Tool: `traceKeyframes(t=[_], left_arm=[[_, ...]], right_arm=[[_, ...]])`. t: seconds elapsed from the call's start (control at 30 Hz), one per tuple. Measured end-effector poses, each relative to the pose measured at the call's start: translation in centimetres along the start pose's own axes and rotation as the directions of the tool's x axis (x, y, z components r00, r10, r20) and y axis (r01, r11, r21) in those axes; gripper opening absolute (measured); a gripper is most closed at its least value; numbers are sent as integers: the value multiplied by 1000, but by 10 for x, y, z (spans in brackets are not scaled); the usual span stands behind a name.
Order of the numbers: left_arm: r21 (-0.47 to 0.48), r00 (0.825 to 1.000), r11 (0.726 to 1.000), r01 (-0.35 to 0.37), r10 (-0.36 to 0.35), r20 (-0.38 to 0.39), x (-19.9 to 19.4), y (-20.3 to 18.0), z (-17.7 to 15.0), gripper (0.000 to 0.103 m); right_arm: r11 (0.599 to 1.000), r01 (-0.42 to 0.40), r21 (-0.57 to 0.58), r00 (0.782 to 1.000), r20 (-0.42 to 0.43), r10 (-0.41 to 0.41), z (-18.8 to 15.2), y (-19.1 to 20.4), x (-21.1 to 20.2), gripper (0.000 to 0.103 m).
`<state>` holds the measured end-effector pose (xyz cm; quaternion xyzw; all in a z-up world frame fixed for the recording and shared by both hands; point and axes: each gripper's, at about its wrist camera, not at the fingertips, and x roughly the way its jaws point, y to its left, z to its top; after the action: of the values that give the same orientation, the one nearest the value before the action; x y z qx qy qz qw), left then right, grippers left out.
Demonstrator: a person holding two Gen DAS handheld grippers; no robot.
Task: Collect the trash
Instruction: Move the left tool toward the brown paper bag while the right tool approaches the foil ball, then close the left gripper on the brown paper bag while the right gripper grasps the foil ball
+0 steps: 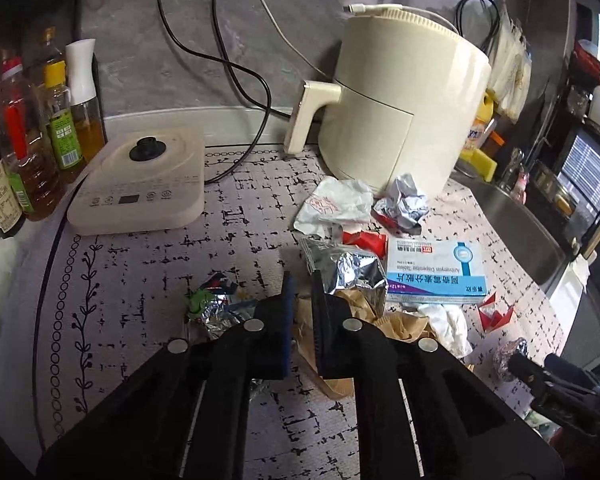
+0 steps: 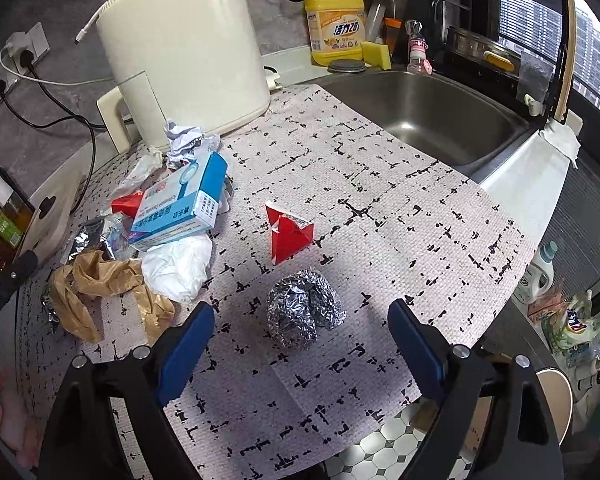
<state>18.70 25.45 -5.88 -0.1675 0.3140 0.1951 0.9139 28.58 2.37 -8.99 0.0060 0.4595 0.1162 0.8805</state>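
Left tool (image 1: 302, 300) pinches brown paper (image 1: 400, 322); sink (image 2: 440, 92) bare.

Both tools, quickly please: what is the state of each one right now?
Left tool: shut on the brown paper.
Right tool: open, holding nothing; the foil ball lies between its jaws.

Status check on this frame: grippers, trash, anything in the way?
Left gripper shut on brown paper. Right gripper open, foil ball between its fingers, untouched. Nothing blocking it.
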Motion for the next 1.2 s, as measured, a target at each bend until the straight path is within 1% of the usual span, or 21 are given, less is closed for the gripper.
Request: traceKeyframes(t=[0.03,0.07,0.1,0.13,0.17,0.2,0.3,0.37,0.4,0.43,0.5,0.53,0.63,0.77,0.87,0.97,1.0,1.03,1.07,1.13,1.2], left_arm=[[-9,1000,1000,4,-4,-2,0,1,0,8],[-14,1000,1000,7,-8,-9,1,2,0,8],[-17,1000,1000,17,-17,-24,3,2,-1,13],[-19,999,999,27,-28,-44,6,2,-1,37],[-24,998,999,30,-31,-51,7,1,-2,52],[-26,999,999,30,-31,-37,5,0,-4,61],[10,998,1000,-3,4,-60,12,-10,-6,61],[6,995,1000,-22,23,-95,19,-12,-8,55],[0,994,999,-33,33,-105,21,-12,-8,43],[-2,993,999,-44,44,-110,21,-13,-9,27],[-6,993,998,-59,58,-103,17,-16,-10,9],[-9,994,998,-68,66,-91,13,-17,-11,4],[-37,995,995,-95,93,-37,-5,-22,-16,2],[-76,992,989,-123,125,18,-29,-31,-23,1],[-73,988,986,-147,150,44,-46,-43,-26,1],[-73,990,988,-139,139,-7,-45,-50,-31,3],[-94,988,984,-154,152,-27,-45,-48,-34,13],[-115,987,980,-163,160,-34,-45,-46,-37,36],[-129,985,976,-173,170,-29,-46,-45,-39,46],[-110,981,975,-195,193,-30,-44,-46,-41,49],[-91,979,975,-200,195,-63,-32,-44,-42,50]], right_arm=[[1000,2,-3,1000,-26,-2,0,0,6,72],[1000,-14,-2,998,-55,14,-1,-1,11,53],[1000,-27,-2,997,-77,27,-1,-1,15,42],[999,-35,-3,996,-80,34,-1,-1,15,42],[999,-35,-9,997,-73,34,-1,0,12,41],[999,-38,-18,997,-63,36,-1,1,9,41],[997,-74,-25,996,-46,72,0,3,-1,41],[995,-97,-29,995,-31,96,-1,3,-8,41],[994,-105,-34,994,-24,104,-2,3,-11,41],[993,-114,-42,993,-15,113,-2,2,-16,41],[991,-124,-60,992,4,124,-4,-1,-24,41],[989,-128,-70,992,14,129,-5,-4,-29,41],[985,-143,-93,988,35,147,-9,-17,-41,41],[981,-164,-103,983,63,171,-13,-38,-57,41],[978,-180,-105,979,77,188,-18,-52,-71,41],[976,-192,-106,976,81,201,-21,-64,-81,41],[975,-195,-106,976,80,204,-22,-68,-82,41],[974,-196,-110,975,81,205,-23,-71,-84,41],[974,-194,-113,976,81,204,-23,-73,-84,41],[975,-193,-111,976,79,202,-23,-75,-83,42],[976,-192,-102,977,73,199,-20,-73,-77,42]])
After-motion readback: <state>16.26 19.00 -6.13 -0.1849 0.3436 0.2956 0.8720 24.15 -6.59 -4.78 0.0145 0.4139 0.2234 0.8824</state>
